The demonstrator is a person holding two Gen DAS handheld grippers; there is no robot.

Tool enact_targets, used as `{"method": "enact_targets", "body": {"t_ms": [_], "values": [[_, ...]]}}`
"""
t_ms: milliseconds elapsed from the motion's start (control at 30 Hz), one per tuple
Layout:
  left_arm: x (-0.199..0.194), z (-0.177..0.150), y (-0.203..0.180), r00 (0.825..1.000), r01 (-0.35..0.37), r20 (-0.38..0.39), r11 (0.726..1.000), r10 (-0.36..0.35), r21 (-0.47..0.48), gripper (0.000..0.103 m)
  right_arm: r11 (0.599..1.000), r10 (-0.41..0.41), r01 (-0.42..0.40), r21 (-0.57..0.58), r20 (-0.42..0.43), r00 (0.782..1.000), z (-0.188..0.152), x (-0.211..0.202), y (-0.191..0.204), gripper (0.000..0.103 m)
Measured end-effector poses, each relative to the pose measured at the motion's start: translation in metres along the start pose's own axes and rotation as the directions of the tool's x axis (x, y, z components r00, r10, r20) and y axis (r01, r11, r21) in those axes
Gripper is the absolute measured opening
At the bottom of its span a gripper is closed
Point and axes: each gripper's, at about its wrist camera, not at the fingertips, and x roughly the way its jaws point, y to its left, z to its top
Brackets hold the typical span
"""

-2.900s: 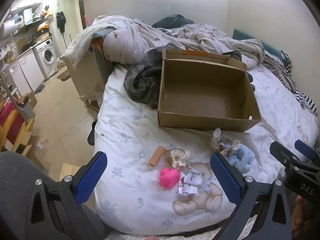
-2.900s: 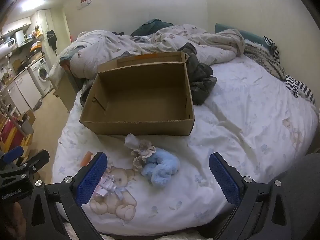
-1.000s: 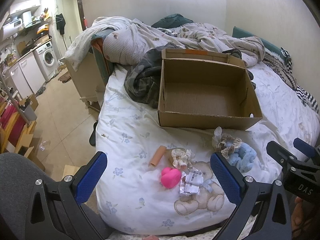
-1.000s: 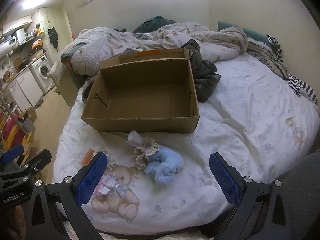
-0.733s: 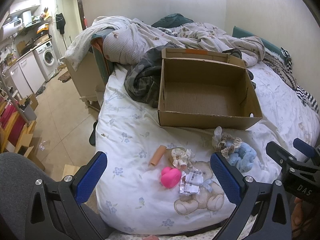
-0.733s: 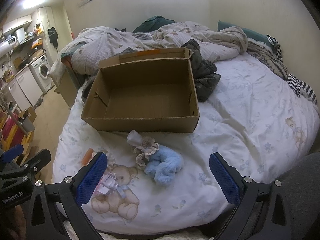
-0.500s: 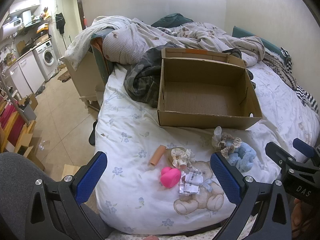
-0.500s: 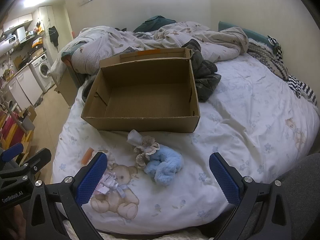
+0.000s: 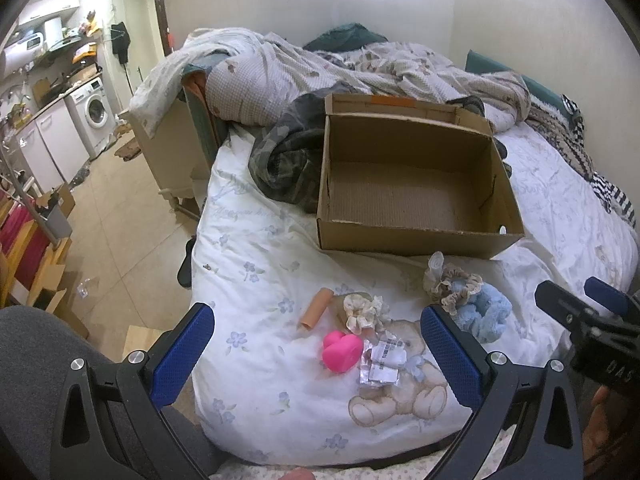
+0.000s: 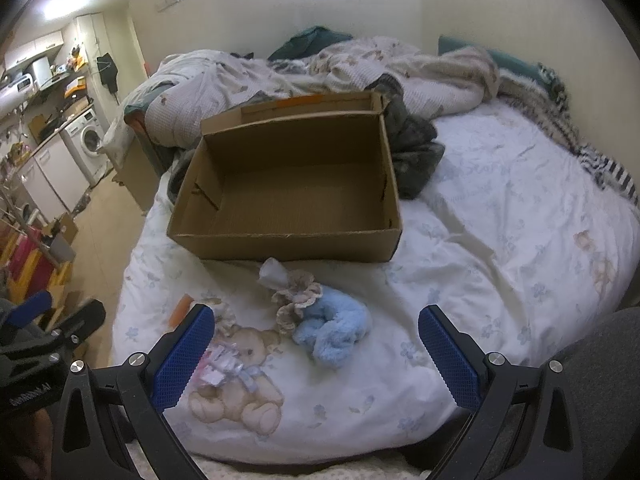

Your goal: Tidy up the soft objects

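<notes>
Cardboard box [image 9: 416, 184], brown, open-topped and nothing in it, sits mid-frame on the white bear-print bed sheet [image 9: 256, 280]; soft items lie loose in front of its near wall. Left wrist view, lower centre: pink heart toy [image 9: 342, 350], cream scrunchie [image 9: 362, 312], tan tube [image 9: 316, 308], crumpled paper labels [image 9: 382, 362]. Right wrist view, centre: blue plush [image 10: 334, 330] touching a frilled beige scrunchie [image 10: 296, 294], with a small white piece [image 10: 272, 270] just beside the box wall. Left gripper [image 9: 316, 354] spread wide, holding nothing, above the bed edge; right gripper [image 10: 316, 356] likewise spread and bare, facing the plush. Task judged not yet started: box bare, all items outside. Risks: the blue plush and frilled scrunchie are tangled, so a pinch on one may drag the other, or drop it short of the box. The labels touch the pink heart and could ride along in a grasp. The mattress gives, so a downward press may bunch the sheet into the jaws. Items at lower centre lie near the bed's front edge; a nudge could roll the tube to the floor [image 9: 108, 216]. Room: open sheet right of the box, dark clothing [image 9: 288, 168] crowding its left wall, duvet heap [image 10: 320, 76] behind. The two grippers sit close side by side, so crossing reaches could clash.
</notes>
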Motion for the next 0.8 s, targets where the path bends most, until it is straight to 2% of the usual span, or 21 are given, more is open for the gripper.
{"method": "enact_targets", "body": {"t_ms": [67, 167, 500, 567, 667, 733, 767, 800], "values": [[0.004, 0.001, -0.003, 0.999, 0.021, -0.045, 0.999, -0.020, 0.027, 0.103, 1.000, 0.029, -0.029, 0.001, -0.043, 0.999, 0.006, 0.003, -0.001, 0.103], [0.012, 0.008, -0.003, 0.995, -0.004, -0.099, 0.999, 0.009, 0.052, 0.103, 0.998, 0.057, -0.058, -0.017, -0.094, 0.994, 0.019, 0.008, -0.001, 0.103], [0.049, 0.044, 0.012, 0.968, 0.005, -0.251, 0.997, 0.014, 0.074, 0.103, 0.990, 0.111, -0.124, -0.070, -0.173, 0.979, 0.063, 0.033, 0.002, 0.103], [0.063, 0.049, 0.019, 0.953, 0.024, -0.303, 0.999, -0.010, 0.042, 0.103, 0.989, 0.111, -0.126, -0.072, -0.184, 0.977, 0.064, 0.043, 0.000, 0.103], [0.082, 0.050, 0.026, 0.920, 0.078, -0.385, 0.997, -0.076, -0.009, 0.100, 0.992, 0.099, -0.113, -0.052, -0.216, 0.971, 0.061, 0.061, -0.007, 0.103], [0.095, 0.048, 0.024, 0.895, 0.113, -0.433, 0.993, -0.110, -0.017, 0.088, 0.994, 0.094, -0.103, -0.025, -0.237, 0.967, 0.057, 0.072, -0.014, 0.103], [0.103, 0.047, 0.022, 0.880, 0.128, -0.458, 0.992, -0.124, -0.024, 0.076, 0.995, 0.095, -0.101, -0.013, -0.246, 0.965, 0.054, 0.076, -0.016, 0.103], [0.110, 0.046, 0.021, 0.866, 0.138, -0.480, 0.990, -0.138, -0.035, 0.072, 0.995, 0.096, -0.099, 0.001, -0.257, 0.962, 0.051, 0.081, -0.020, 0.103]]}}
